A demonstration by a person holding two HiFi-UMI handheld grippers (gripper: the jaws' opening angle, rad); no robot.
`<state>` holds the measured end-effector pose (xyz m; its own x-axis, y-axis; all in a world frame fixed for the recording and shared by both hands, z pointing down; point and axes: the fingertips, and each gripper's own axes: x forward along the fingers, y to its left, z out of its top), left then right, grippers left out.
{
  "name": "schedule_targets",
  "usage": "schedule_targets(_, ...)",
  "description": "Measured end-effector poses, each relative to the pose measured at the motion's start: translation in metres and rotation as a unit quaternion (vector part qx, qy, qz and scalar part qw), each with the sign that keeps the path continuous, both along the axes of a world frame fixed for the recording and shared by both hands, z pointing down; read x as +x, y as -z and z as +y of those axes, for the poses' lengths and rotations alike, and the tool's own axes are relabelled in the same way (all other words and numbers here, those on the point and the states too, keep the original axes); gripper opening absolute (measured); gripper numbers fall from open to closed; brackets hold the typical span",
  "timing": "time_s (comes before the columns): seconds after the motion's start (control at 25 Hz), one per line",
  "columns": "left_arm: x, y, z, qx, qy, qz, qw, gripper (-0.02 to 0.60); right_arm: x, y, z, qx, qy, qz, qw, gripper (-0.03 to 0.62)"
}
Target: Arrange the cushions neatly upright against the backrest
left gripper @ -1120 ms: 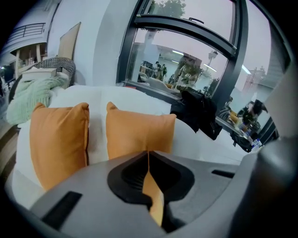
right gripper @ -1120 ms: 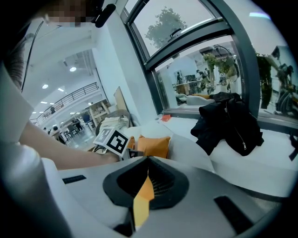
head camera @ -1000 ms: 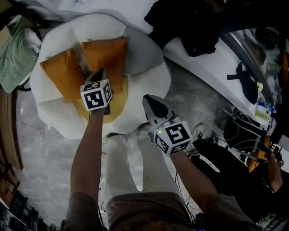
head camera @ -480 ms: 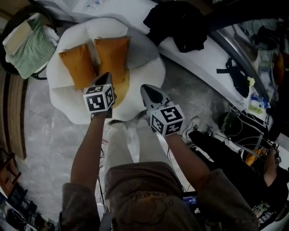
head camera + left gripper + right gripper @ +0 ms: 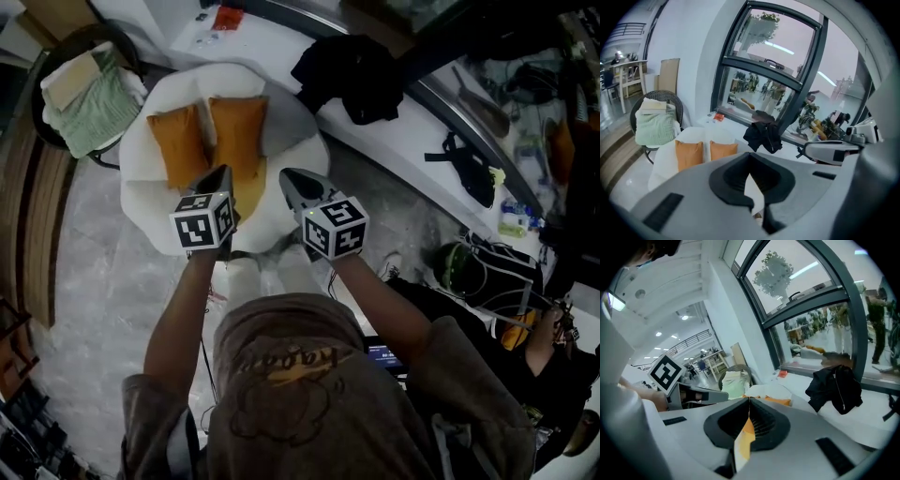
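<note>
In the right gripper view, the right hand-held gripper (image 5: pixel 749 400) hides most of both orange cushions (image 5: pixel 779 401). In the head view, the red thing (image 5: pixel 228 17) at 12 o'clock is too small to tell.

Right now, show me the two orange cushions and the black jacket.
Left orange cushion (image 5: pixel 178 147), head view, its middle.
Right orange cushion (image 5: pixel 237 136), head view, its middle.
Black jacket (image 5: pixel 352 77), head view, its middle.

Left gripper (image 5: pixel 223 171) lifted, drawn back off the orange cushions (image 5: pixel 234 139); right gripper (image 5: pixel 287 174) raised

Brown printed T-shirt (image 5: pixel 281 375), short sleeves (image 5: pixel 148 417), black-and-white marker cubes (image 5: pixel 202 223)
</note>
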<state>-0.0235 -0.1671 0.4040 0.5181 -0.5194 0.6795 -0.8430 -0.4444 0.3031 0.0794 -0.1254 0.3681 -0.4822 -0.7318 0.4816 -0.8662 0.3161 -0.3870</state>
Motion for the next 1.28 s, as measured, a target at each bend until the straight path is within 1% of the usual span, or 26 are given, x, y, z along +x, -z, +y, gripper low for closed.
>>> schedule_targets(0.28, 0.000, 0.067, 0.019, 0.052, -0.012, 0.016, 0.9984, 0.005, -0.017, 0.050, 0.007, 0.031, 0.035, -0.003, 0.999, 0.020)
schedule_targets(0.44, -0.001, 0.114, 0.035, 0.100, -0.040, 0.026, 0.9938, 0.005, -0.029, 0.084, 0.020, 0.060, 0.064, -0.007, 0.996, 0.020)
schedule_targets(0.6, 0.002, 0.159, 0.053, 0.141, -0.069, 0.048, 0.9864, 0.005, -0.041, 0.117, 0.037, 0.088, 0.101, -0.018, 0.991, 0.020)
schedule_targets(0.68, 0.007, 0.178, 0.064, 0.160, -0.090, 0.060, 0.9812, 0.005, -0.044, 0.134, 0.048, 0.105, 0.120, -0.022, 0.987, 0.020)
schedule_targets(0.84, 0.018, 0.211, 0.088, 0.201, -0.126, 0.085, 0.9678, 0.005, -0.048, 0.164, 0.066, 0.150, 0.153, 0.000, 0.977, 0.020)
schedule_targets(0.96, 0.016, 0.232, 0.099, 0.231, -0.132, 0.097, 0.9590, 0.005, -0.051, 0.186, 0.072, 0.185, 0.158, 0.013, 0.970, 0.020)
schedule_targets(1.08, 0.014, 0.246, 0.106, 0.258, -0.137, 0.099, 0.9513, 0.005, -0.050, 0.204, 0.075, 0.209, 0.156, 0.008, 0.965, 0.020)
schedule_targets(1.2, 0.014, 0.250, 0.106, 0.268, -0.139, 0.101, 0.9480, 0.005, -0.052, 0.211, 0.073, 0.219, 0.163, 0.005, 0.962, 0.020)
schedule_targets(1.28, 0.013, 0.248, 0.106, 0.266, -0.139, 0.105, 0.9480, 0.005, -0.054, 0.211, 0.072, 0.221, 0.168, 0.006, 0.961, 0.020)
